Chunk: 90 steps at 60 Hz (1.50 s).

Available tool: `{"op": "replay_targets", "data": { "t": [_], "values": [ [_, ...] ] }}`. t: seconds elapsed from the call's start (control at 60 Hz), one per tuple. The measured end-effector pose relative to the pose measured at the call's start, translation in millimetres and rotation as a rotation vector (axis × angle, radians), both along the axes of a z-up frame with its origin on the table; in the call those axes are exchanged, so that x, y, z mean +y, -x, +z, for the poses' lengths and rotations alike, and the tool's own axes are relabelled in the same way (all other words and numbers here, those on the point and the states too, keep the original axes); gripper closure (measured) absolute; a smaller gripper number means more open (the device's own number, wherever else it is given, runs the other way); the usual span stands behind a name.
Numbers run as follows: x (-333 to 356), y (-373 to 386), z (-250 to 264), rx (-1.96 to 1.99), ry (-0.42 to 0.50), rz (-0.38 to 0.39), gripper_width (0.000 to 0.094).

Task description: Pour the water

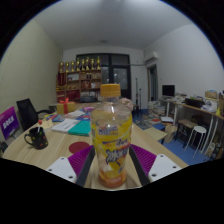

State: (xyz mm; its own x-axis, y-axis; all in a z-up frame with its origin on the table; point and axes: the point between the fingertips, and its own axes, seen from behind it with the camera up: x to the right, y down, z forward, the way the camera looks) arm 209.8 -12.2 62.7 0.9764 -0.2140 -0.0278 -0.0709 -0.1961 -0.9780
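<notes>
A clear plastic bottle [111, 135] with an orange cap, a yellow label and orange drink inside stands upright between my two fingers. My gripper [112, 165] is shut on the bottle, with both purple pads [143, 160] pressed against its lower sides. The bottle looks lifted above the wooden table [40, 155]. A black mug [37, 138] stands on the table to the left, beyond the fingers. A small dark red round coaster [78, 147] lies on the table just left of the bottle.
Books and papers [70, 126] lie on the table behind the bottle. A black chair [27, 110] stands at the left. Desks with monitors [168, 92] and a white stool [196, 135] are at the right. A shelf [80, 70] lines the far wall.
</notes>
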Motion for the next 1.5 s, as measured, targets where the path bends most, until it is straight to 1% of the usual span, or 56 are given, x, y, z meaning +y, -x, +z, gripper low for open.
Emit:
{"op": "replay_targets", "data": {
  "t": [0.017, 0.083, 0.15, 0.217, 0.267, 0.283, 0.333, 0.383, 0.4, 0.45, 0.467, 0.55, 0.567, 0.6, 0.633, 0.65, 0.667, 0.683, 0.7, 0.717, 0.733, 0.75, 0.767, 0.783, 0.8, 0.833, 0.883, 0.9, 0.917, 0.933, 0.983, 1.05, 1.067, 1.217, 1.267, 1.3, 1.35, 1.433, 1.467, 1.5],
  "values": [
    [5.3, -0.8, 0.0, -0.002, -0.003, -0.009, 0.0177],
    [15.5, -7.5, -5.5, 0.008, 0.026, -0.047, 0.0477],
    [20.5, -7.7, -5.9, 0.015, 0.037, -0.092, 0.0482],
    [25.2, -2.3, -4.2, -0.055, 0.053, -0.087, 0.0483],
    [27.5, 2.8, -6.2, -0.093, 0.092, -0.081, 0.0488],
    [26.2, 5.1, -5.7, -0.1, 0.111, -0.076, 0.0504],
    [27.9, 16.0, -1.4, -0.093, 0.159, -0.044, 0.0509],
    [36.0, 29.5, 16.0, -0.101, 0.163, -0.01, 0.0507],
    [43.2, 35.9, 17.9, -0.116, 0.163, 0.0, 0.0534],
    [50.0, 45.8, 39.5, -0.194, 0.173, 0.009, 0.0535],
    [55.7, 46.3, 50.8, -0.23, 0.187, 0.018, 0.0562],
    [82.9, 65.1, 98.3, -0.468, 0.212, 0.058, 0.0576],
    [90.2, 73.9, 98.0, -0.524, 0.209, 0.059, 0.0594],
    [101.2, 86.1, 112.2, -0.645, 0.223, 0.075, 0.0594],
    [111.8, 95.7, 131.1, -0.776, 0.247, 0.11, 0.0594],
    [120.0, 106.5, 126.8, -0.843, 0.247, 0.117, 0.0596],
    [120.2, 104.5, 141.9, -0.916, 0.267, 0.15, 0.0596],
    [132.7, 115.7, 129.6, -0.986, 0.265, 0.156, 0.0598],
    [137.5, 122.3, 129.6, -1.062, 0.282, 0.177, 0.0595],
    [135.1, 123.9, 141.5, -1.146, 0.314, 0.213, 0.0594],
    [147.1, 133.4, 127.3, -1.218, 0.317, 0.216, 0.0592],
    [148.6, 138.6, 126.7, -1.296, 0.33, 0.221, 0.0594],
    [144.1, 138.4, 139.4, -1.375, 0.356, 0.249, 0.0593],
    [152.0, 141.8, 134.9, -1.444, 0.365, 0.269, 0.0593],
    [163.3, 146.4, 125.7, -1.507, 0.362, 0.262, 0.0593],
    [169.4, 151.2, 123.4, -1.639, 0.382, 0.269, 0.0593],
    [177.4, 158.7, 117.4, -1.809, 0.409, 0.294, 0.0592],
    [167.4, 153.8, 130.7, -1.859, 0.43, 0.306, 0.0595],
    [165.5, 155.8, 127.7, -1.902, 0.436, 0.304, 0.0591],
    [179.5, 160.2, 118.6, -1.934, 0.44, 0.312, 0.0592],
    [179.0, 167.5, 110.4, -2.028, 0.455, 0.35, 0.0589],
    [168.5, 171.8, 109.4, -2.136, 0.484, 0.368, 0.0592],
    [184.3, 171.2, 107.1, -2.152, 0.487, 0.383, 0.0594],
    [184.5, 176.4, 100.8, -2.2, 0.503, 0.418, 0.0596],
    [178.9, 177.6, 100.6, -2.187, 0.494, 0.418, 0.0593],
    [190.5, 180.7, 98.8, -2.166, 0.486, 0.419, 0.0593],
    [190.7, 180.9, 97.7, -2.116, 0.47, 0.415, 0.0589],
    [201.9, 181.4, 96.9, -1.948, 0.435, 0.418, 0.0593],
    [205.5, 181.3, 101.7, -1.835, 0.406, 0.397, 0.0592],
    [208.4, 179.9, 108.9, -1.686, 0.367, 0.356, 0.0592]
  ]
}}
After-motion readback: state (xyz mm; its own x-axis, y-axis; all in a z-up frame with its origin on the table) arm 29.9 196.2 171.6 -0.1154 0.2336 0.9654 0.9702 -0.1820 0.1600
